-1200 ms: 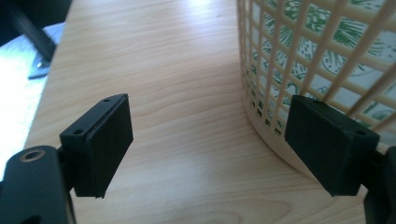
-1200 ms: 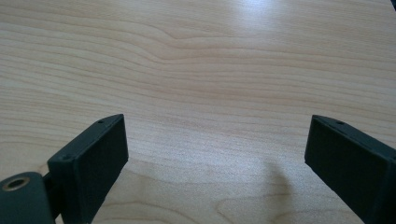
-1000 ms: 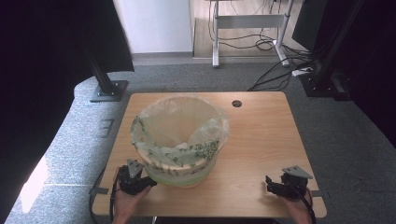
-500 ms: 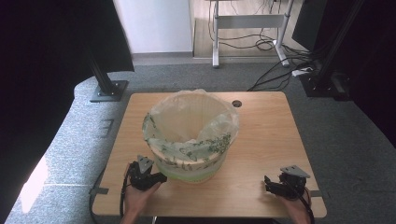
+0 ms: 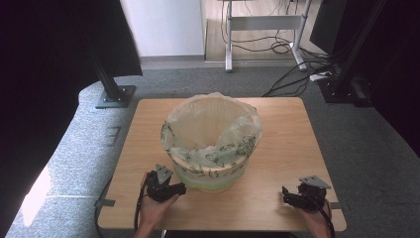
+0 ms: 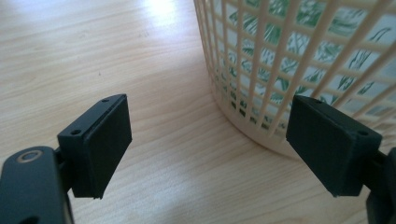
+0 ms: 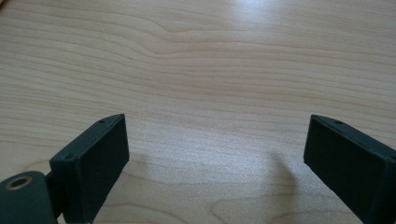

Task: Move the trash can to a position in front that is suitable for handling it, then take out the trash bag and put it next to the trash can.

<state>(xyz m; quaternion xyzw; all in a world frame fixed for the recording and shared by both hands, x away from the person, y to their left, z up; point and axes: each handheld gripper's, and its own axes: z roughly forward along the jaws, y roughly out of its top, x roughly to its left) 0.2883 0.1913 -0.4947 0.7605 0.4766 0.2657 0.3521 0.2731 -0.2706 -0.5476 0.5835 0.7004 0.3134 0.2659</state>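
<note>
From above, a cream lattice basket (image 5: 210, 148) lined with a leaf-printed bag (image 5: 218, 151) stands upright near the middle of a wooden table (image 5: 282, 134), a little toward the near edge. The left tool (image 5: 166, 187) sits on the table at the near left, just beside the basket's base, its tips pointing right toward it. The right tool (image 5: 297, 196) rests at the near right corner, well apart from the basket. A hand (image 5: 153, 210) comes in from the bottom edge behind the left tool.

Along the left tool (image 6: 208, 154), the two black jaws stand wide apart with nothing between them but bare wood. The basket (image 6: 289, 60) rises at the right — its lattice wall just beyond the right-hand jaw, the green print of the bag (image 6: 303, 42) showing through the slats. Whether that jaw touches the wall cannot be told.

Along the right tool (image 7: 215, 163), the jaws are likewise spread wide — empty, low over the plain grain of the table (image 7: 210, 70).
</note>
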